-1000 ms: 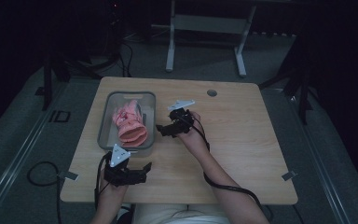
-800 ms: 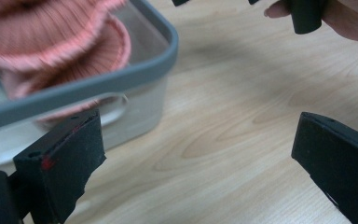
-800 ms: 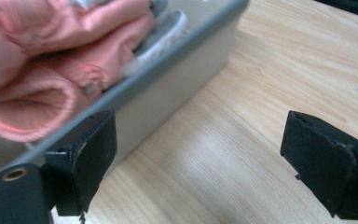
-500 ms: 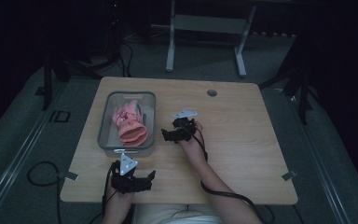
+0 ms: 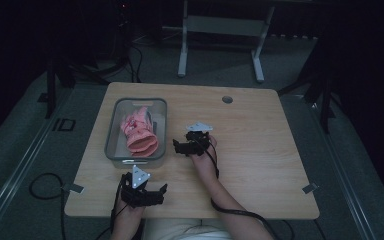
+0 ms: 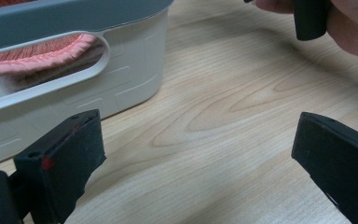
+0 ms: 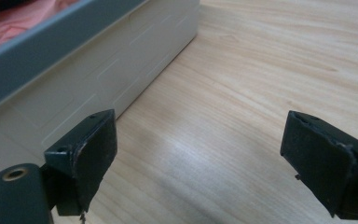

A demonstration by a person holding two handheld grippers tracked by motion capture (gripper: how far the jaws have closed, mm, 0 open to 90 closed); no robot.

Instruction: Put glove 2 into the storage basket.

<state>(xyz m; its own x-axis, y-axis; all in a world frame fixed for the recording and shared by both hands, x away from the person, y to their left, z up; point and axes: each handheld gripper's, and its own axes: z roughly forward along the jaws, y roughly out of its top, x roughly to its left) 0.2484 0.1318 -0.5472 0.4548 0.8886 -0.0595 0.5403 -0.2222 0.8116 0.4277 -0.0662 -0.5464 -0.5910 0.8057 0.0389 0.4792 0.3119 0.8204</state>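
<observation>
Your left gripper (image 5: 141,192) sits low in the frame at the table's (image 5: 260,145) near edge, jaws spread wide on nothing. Your right gripper (image 5: 185,146), mid-frame just right of the bin (image 5: 112,150), gapes empty too. The pink cloth (image 5: 138,131) lies inside the bin, left of centre.

Each black gripper (image 5: 142,192) (image 5: 192,145) carries a grey triangular plate, a trailing black cable and matte rectangular jaw pads.
</observation>
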